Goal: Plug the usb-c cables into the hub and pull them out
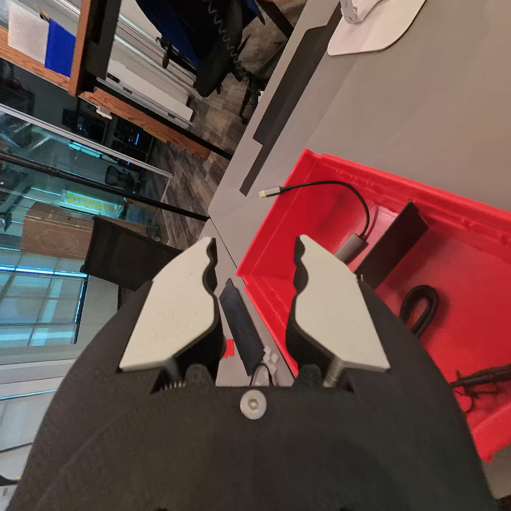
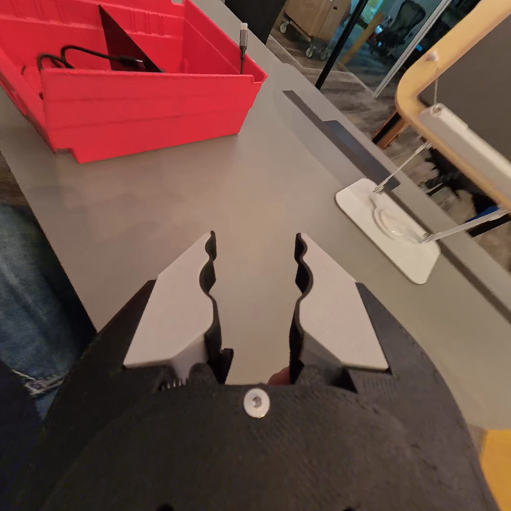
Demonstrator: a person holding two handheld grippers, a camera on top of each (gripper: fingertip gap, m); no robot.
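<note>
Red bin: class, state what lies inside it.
Inside the red bin: a black divider, a grey hub whose plug overhangs the rim, and black cables. The left gripper covers the hub's lower end.

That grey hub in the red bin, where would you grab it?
I would probably grip the hub across its flat metal body, coming down from above into the red bin. Its short cable arches over the bin wall with the plug hanging outside, so that end is too floppy to hold.

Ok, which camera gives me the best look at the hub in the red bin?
The left wrist view: it looks down into the red bin, showing the grey hub, partly behind a finger, and its lead arching to the plug past the rim. In the right wrist view only the plug and lead show above the wall; the hub body is hidden.
</note>
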